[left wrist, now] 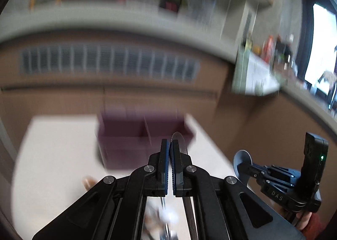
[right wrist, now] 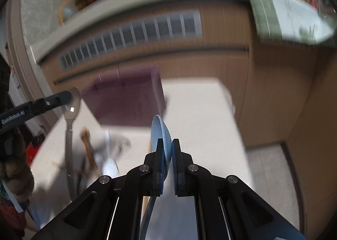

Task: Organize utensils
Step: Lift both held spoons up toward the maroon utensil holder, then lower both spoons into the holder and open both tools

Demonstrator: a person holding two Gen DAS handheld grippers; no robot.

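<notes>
My left gripper (left wrist: 170, 145) is shut on a metal spoon (left wrist: 179, 141); its bowl sticks up past the fingertips and its handle hangs below. From the right wrist view, this gripper (right wrist: 67, 96) and the metal spoon (right wrist: 71, 111) hang at the left above the table. My right gripper (right wrist: 167, 145) is shut on a blue spoon (right wrist: 161, 130), bowl upward, also visible at the right of the left wrist view (left wrist: 242, 161). A purple divided organizer box (left wrist: 143, 134) (right wrist: 126, 99) stands ahead of both grippers on the white table (right wrist: 200, 113). The frames are motion-blurred.
A pile of loose utensils (right wrist: 94, 153), one with a wooden handle, lies on the table at the lower left. Behind the table runs a brown cabinet front with a vent grille (left wrist: 109, 65) under a pale counter (left wrist: 105, 15). A hand in a red sleeve (left wrist: 307, 223) holds the right gripper.
</notes>
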